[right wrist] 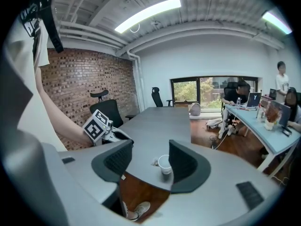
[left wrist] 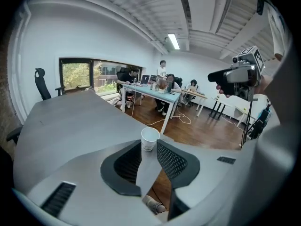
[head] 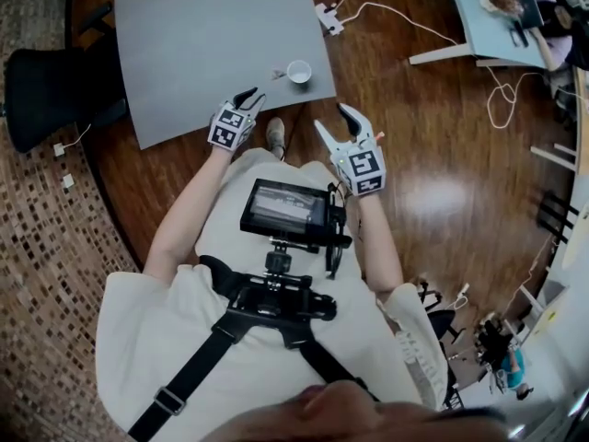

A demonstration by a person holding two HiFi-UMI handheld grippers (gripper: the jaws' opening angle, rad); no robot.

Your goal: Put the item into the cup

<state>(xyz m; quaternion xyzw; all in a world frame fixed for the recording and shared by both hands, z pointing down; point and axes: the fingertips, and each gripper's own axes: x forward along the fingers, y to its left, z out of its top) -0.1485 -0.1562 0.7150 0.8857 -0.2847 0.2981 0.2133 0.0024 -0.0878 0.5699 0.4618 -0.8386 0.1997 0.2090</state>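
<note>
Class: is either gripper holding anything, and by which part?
Nothing is held: left gripper and right gripper are open, empty; the cup stands untouched on the table.

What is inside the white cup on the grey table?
Nothing shows inside the cup from above; the small item lies beside it. In both gripper views its wall hides the bottom.

1 cup [head: 299, 72], 1 item [head: 276, 75], 2 hand-held grippers [head: 250, 99] [head: 331, 120]
</note>
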